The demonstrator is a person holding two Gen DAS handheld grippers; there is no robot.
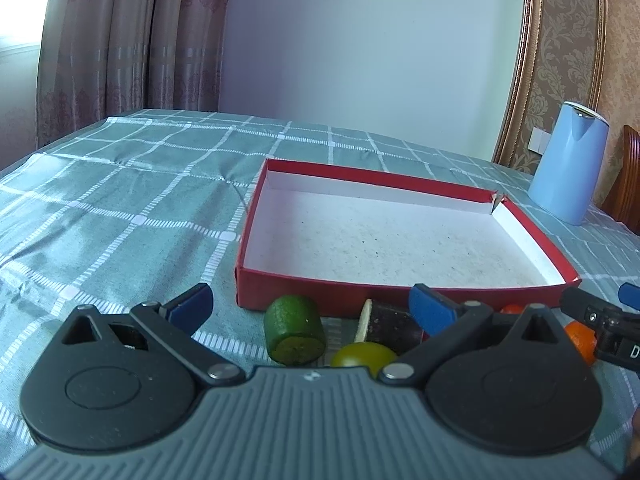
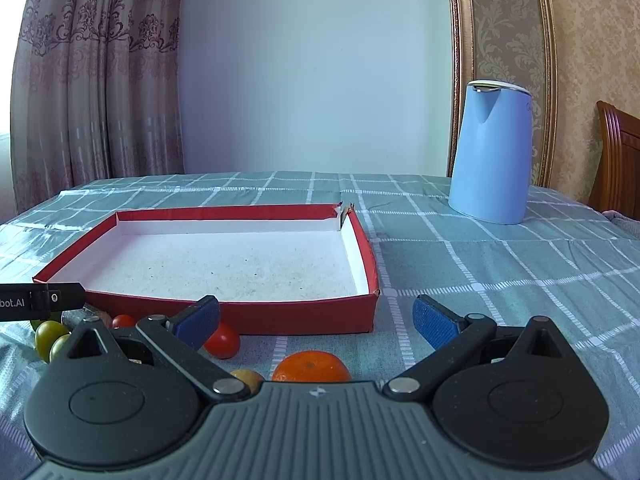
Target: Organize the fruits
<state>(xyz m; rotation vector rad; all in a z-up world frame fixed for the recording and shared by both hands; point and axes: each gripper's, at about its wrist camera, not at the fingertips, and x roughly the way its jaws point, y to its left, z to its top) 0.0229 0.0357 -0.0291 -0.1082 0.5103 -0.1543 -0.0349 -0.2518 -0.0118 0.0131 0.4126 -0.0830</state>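
Observation:
A shallow red box (image 1: 320, 296) (image 2: 280, 316) with a white inside lies on the checked cloth, nothing in it. In front of it in the left wrist view sit a cut green fruit piece (image 1: 294, 330), a dark purple cut piece (image 1: 390, 324) and a yellow-green round fruit (image 1: 362, 354). My left gripper (image 1: 312, 310) hangs open above them. In the right wrist view an orange mandarin (image 2: 310, 366), a red tomato (image 2: 222, 340), a small yellowish fruit (image 2: 246, 378) and green round fruits (image 2: 50, 338) lie before the box. My right gripper (image 2: 318, 320) is open over the mandarin.
A light blue kettle (image 2: 490, 152) (image 1: 566, 164) stands at the back right of the table. A wooden chair back (image 2: 620, 160) is beyond the right edge. Curtains (image 1: 120, 48) hang behind the far left. The right gripper's finger (image 1: 592, 312) shows at the left view's right side.

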